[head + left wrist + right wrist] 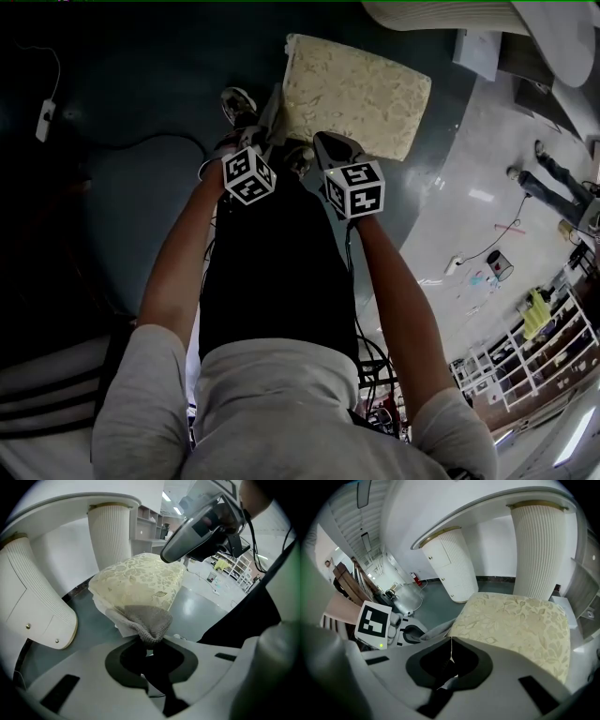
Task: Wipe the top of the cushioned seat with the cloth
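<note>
The cushioned seat (354,94) is cream with a leaf pattern and sits on the dark floor ahead of me. In the left gripper view its near corner (140,578) lies just beyond the jaws. My left gripper (149,641) is shut on a grey knitted cloth (150,623), which bunches out of the jaws and touches the corner. In the head view the left gripper (253,131) is at the cushion's near left corner and the right gripper (328,150) is beside it. My right gripper (451,644) has its jaws together, nothing visible between them, over the cushion's near edge (515,620).
White ribbed column bases (110,531) (33,597) stand behind and left of the cushion, under a curved white counter (487,508). A cable and power strip (45,117) lie on the dark floor at left. Someone's legs (553,173) and shelving (534,347) are far right.
</note>
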